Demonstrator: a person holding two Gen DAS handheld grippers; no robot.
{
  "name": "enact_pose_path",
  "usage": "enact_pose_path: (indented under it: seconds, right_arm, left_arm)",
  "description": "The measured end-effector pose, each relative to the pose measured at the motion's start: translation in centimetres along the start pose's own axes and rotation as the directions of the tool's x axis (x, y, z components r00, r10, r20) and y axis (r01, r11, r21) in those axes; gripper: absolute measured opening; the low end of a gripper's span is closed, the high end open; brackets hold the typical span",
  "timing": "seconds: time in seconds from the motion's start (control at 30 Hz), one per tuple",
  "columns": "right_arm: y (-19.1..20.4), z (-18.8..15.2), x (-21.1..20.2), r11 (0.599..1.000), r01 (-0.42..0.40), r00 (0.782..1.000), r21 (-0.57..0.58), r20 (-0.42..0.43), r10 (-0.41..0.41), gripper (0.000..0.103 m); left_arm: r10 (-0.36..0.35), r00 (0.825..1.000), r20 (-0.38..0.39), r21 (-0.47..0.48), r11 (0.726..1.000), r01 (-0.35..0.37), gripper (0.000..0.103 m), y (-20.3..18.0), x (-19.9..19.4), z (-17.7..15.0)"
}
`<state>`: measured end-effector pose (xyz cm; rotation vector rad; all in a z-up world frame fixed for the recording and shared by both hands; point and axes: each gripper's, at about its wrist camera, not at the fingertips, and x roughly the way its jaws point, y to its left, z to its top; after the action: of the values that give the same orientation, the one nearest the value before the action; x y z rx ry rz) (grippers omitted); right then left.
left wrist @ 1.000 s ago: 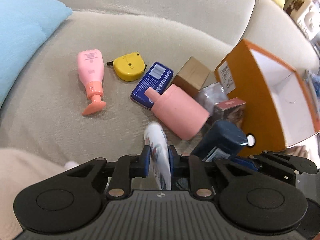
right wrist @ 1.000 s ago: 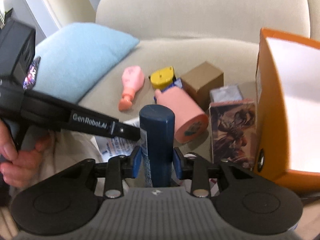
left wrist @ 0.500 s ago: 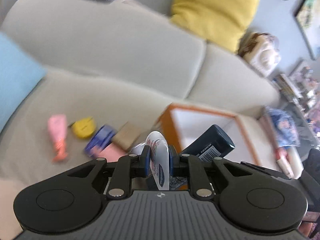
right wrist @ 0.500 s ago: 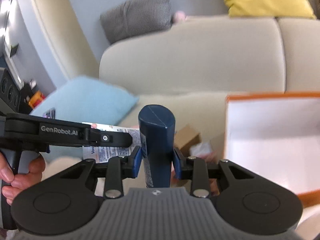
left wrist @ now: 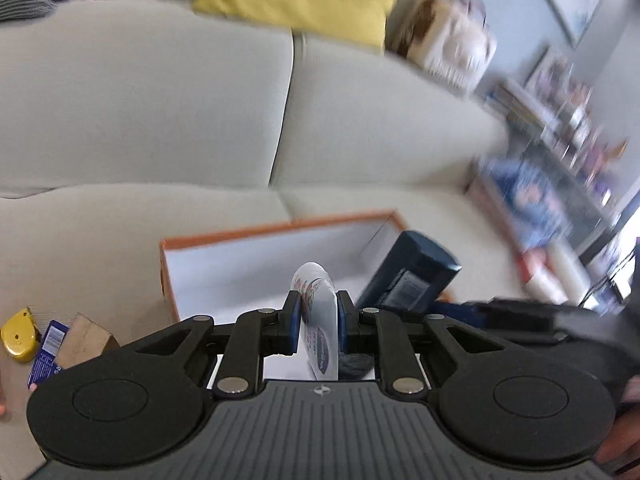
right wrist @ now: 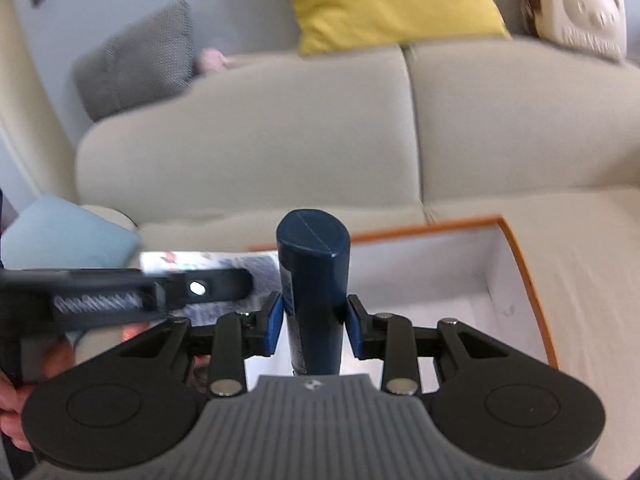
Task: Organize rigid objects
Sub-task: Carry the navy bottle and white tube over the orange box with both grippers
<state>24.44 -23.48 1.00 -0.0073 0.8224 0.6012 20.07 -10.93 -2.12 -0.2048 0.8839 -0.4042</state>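
My left gripper (left wrist: pixel 317 322) is shut on a white printed tube (left wrist: pixel 318 320), held above the open orange box (left wrist: pixel 280 228) with a white inside. My right gripper (right wrist: pixel 314 326) is shut on a dark blue bottle (right wrist: pixel 312 280), also over the orange box (right wrist: pixel 528 280). The blue bottle shows in the left wrist view (left wrist: pixel 408 276) to the right of the tube. The left gripper and its tube (right wrist: pixel 224 266) show at the left of the right wrist view.
A yellow tape measure (left wrist: pixel 18 334), a blue tin (left wrist: pixel 46 354) and a brown cardboard box (left wrist: pixel 82 340) lie on the beige sofa seat (left wrist: pixel 80 240) left of the orange box. Yellow pillow (right wrist: pixel 384 0) and grey pillow (right wrist: pixel 136 56) sit behind the backrest; a light blue cushion (right wrist: pixel 64 236) is left.
Both grippers have lifted their objects off the sofa seat and moved right, over the open orange box. The pile of loose objects has dropped to the lower left of the left view.
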Motion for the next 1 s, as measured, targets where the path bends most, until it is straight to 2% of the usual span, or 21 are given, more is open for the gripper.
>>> enact_pose_path:
  seconds: [0.1,0.23,0.4,0.53,0.73,0.9,1.0]
  right_arm:
    - [-2.7,-0.3,2.3,0.999,0.014,0.996,0.051,-0.091,-0.01,0.034]
    - [-4.4,-1.1,5.6,0.995,0.001,0.982,0.096,-0.188,0.017,0.034]
    - [-5.3,-1.2,9.1,0.993,-0.004,0.967,0.117,-0.253,0.034,0.034]
    - [-6.0,-0.4,12.0,0.99,-0.009,0.959,0.142,-0.28,0.049,0.034]
    - [-6.9,0.2,13.8,0.983,-0.016,0.961,0.181,-0.27,0.066,0.034]
    - [-6.7,0.0,14.9,0.969,-0.014,0.959,0.247,-0.27,0.083,0.034]
    - [-6.5,-0.2,15.5,0.966,-0.013,0.96,0.258,-0.268,0.085,0.034]
  left_arm:
    - [0.026,0.998,-0.063,0.015,1.0,-0.025,0.019,0.1,3.1,-0.6]
    - [0.081,0.991,-0.106,0.051,0.996,-0.076,0.019,0.2,4.8,-1.4]
    - [0.145,0.978,-0.149,0.066,0.988,-0.137,0.019,1.2,6.4,-1.3]
    - [0.196,0.968,-0.156,0.097,0.978,-0.183,0.019,1.3,7.9,-0.7]
    - [0.25,0.957,-0.149,0.108,0.966,-0.235,0.021,1.7,8.8,0.0]
    - [0.252,0.952,-0.173,0.094,0.967,-0.238,0.022,2.2,9.3,0.0]
    - [0.254,0.953,-0.167,0.091,0.966,-0.242,0.03,2.5,9.0,0.2]
